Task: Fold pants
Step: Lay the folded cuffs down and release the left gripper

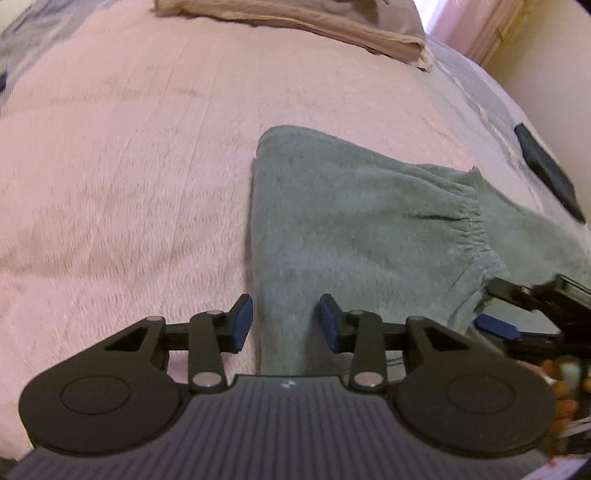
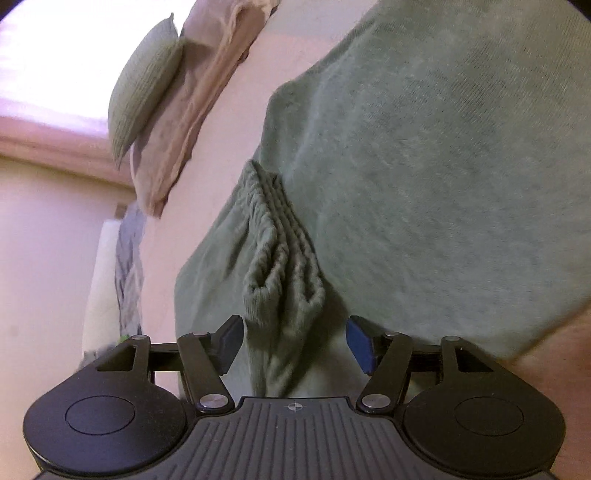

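The sage-green fleece pants (image 1: 332, 221) lie folded on a bed covered with a pale pink textured blanket (image 1: 122, 177), their gathered elastic waistband (image 1: 476, 225) toward the right side of the bundle. The left tongs (image 1: 286, 323) hover over the near left edge of the pants, blue pads parted a moderate way with fabric under the gap but not pinched. The right tongs (image 2: 293, 341) stand wider, jaws apart just near the ribbed waistband (image 2: 284, 254), holding nothing. At the far end of the bed lies a folded beige cloth (image 1: 314, 22), with a green ribbed cushion (image 2: 144, 88) against it. A dark flat object (image 1: 546, 170) rests near the bed's right edge.
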`<state>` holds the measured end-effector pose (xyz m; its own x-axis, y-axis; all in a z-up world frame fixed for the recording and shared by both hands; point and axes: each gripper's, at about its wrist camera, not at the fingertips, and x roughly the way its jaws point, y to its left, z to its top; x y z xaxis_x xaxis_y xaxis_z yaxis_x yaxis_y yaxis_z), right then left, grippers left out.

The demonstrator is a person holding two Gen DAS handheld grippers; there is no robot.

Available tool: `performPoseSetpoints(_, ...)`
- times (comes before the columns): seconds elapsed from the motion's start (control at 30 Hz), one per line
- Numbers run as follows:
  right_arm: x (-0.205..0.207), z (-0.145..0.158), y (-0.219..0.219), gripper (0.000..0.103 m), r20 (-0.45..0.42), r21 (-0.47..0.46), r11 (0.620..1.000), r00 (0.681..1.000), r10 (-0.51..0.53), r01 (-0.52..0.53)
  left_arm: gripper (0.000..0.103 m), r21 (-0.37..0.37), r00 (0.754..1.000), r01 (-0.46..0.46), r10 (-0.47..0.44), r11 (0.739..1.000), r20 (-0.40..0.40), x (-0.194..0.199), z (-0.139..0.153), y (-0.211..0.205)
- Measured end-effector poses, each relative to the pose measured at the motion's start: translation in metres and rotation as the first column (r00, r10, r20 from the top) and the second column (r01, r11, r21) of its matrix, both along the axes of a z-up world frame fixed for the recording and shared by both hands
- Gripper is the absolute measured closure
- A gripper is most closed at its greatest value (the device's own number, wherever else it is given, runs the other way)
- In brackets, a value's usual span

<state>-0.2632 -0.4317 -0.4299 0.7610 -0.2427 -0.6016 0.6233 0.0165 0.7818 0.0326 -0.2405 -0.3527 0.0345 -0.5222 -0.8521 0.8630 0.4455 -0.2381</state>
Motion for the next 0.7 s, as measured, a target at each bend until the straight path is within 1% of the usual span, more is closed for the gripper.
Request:
performPoseSetpoints(0.07,0.002,-0.004,-0.003,0.045,0.038,-0.003,0.999,0.998,-0.049,0.049,0.070,-0.001,1.000,0.004,-0.004,1.000,-0.016,0.003,-0.004,0.000)
performPoseSetpoints(0.1,0.004,-0.006,-0.004,0.050,0.039,-0.002,0.998,0.997,-0.068,0.068,0.070,0.000,1.000,0.010,-0.010,1.000,-0.020,0.005,-0.006,-0.001)
performPoseSetpoints(0.13,0.006,-0.007,-0.005,0.081,0.032,-0.005,0.997,0.997,-0.074,0.074,0.070,-0.002,1.000,0.020,-0.020,1.000,-0.021,0.006,-0.007,-0.003)
performPoseSetpoints(0.17,0.007,-0.006,-0.005,0.080,0.015,-0.014,0.997,0.997,-0.071,0.072,0.070,-0.003,0.999,0.027,-0.027,1.000,-0.021,0.008,-0.007,-0.004)
performPoseSetpoints(0.2,0.008,0.001,-0.004,0.081,0.002,-0.048,0.996,0.998,-0.069,0.069,0.070,-0.002,0.999,0.037,-0.037,0.999,-0.021,0.008,-0.006,-0.005)
performPoseSetpoints(0.27,0.007,0.024,0.004,0.082,-0.047,-0.175,0.984,0.998,-0.052,0.043,0.068,-0.009,0.998,0.064,-0.064,0.998,-0.016,0.009,-0.006,-0.007)
performPoseSetpoints(0.3,0.005,0.037,0.008,0.082,-0.084,-0.236,0.971,0.995,-0.060,0.039,0.068,-0.018,0.997,0.082,-0.082,0.996,-0.011,0.009,-0.006,-0.008)
performPoseSetpoints(0.33,0.000,0.043,0.012,0.082,-0.114,-0.272,0.961,0.989,-0.090,0.056,0.068,-0.025,0.995,0.103,-0.103,0.994,-0.001,0.007,-0.005,-0.008)
performPoseSetpoints(0.37,-0.009,0.042,0.014,0.082,-0.156,-0.275,0.956,0.977,-0.144,0.097,0.068,-0.022,0.992,0.125,-0.125,0.992,0.013,0.005,-0.006,-0.010)
performPoseSetpoints(0.4,-0.015,0.036,0.016,0.082,-0.189,-0.254,0.960,0.968,-0.168,0.117,0.068,-0.013,0.990,0.140,-0.139,0.990,0.019,0.003,-0.008,-0.012)
performPoseSetpoints(0.43,-0.018,0.023,0.012,0.081,-0.230,-0.204,0.973,0.960,-0.159,0.112,0.072,-0.003,0.988,0.153,-0.153,0.988,0.021,0.001,-0.012,-0.014)
performPoseSetpoints(0.47,-0.017,0.014,0.009,0.080,-0.251,-0.170,0.981,0.959,-0.133,0.092,0.073,0.013,0.986,0.162,-0.162,0.987,0.024,0.000,-0.016,-0.017)
performPoseSetpoints(0.5,-0.014,0.012,0.006,0.079,-0.271,-0.170,0.983,0.956,-0.115,0.070,0.075,0.023,0.985,0.169,-0.169,0.985,0.024,-0.001,-0.018,-0.019)
performPoseSetpoints(0.53,-0.009,0.017,0.003,0.073,-0.300,-0.179,0.983,0.950,-0.090,0.037,0.077,0.020,0.984,0.176,-0.176,0.984,0.026,0.000,-0.016,-0.020)
performPoseSetpoints(0.57,-0.004,0.025,0.001,0.063,-0.347,-0.193,0.981,0.936,-0.065,-0.003,0.080,0.019,0.983,0.178,-0.179,0.984,0.033,0.001,-0.012,-0.021)
performPoseSetpoints(0.6,0.000,0.037,0.001,0.061,-0.409,-0.229,0.973,0.911,-0.060,-0.039,0.087,0.020,0.982,0.180,-0.181,0.983,0.048,0.002,-0.008,-0.022)
performPoseSetpoints(0.63,0.000,0.048,0.004,0.060,-0.458,-0.275,0.960,0.885,-0.081,-0.054,0.092,0.020,0.981,0.184,-0.185,0.983,0.058,0.005,-0.003,-0.023)
performPoseSetpoints(0.7,0.000,0.068,0.006,0.060,-0.525,-0.369,0.927,0.838,-0.151,-0.064,0.095,0.009,0.980,0.177,-0.178,0.984,0.092,0.012,0.008,-0.025)
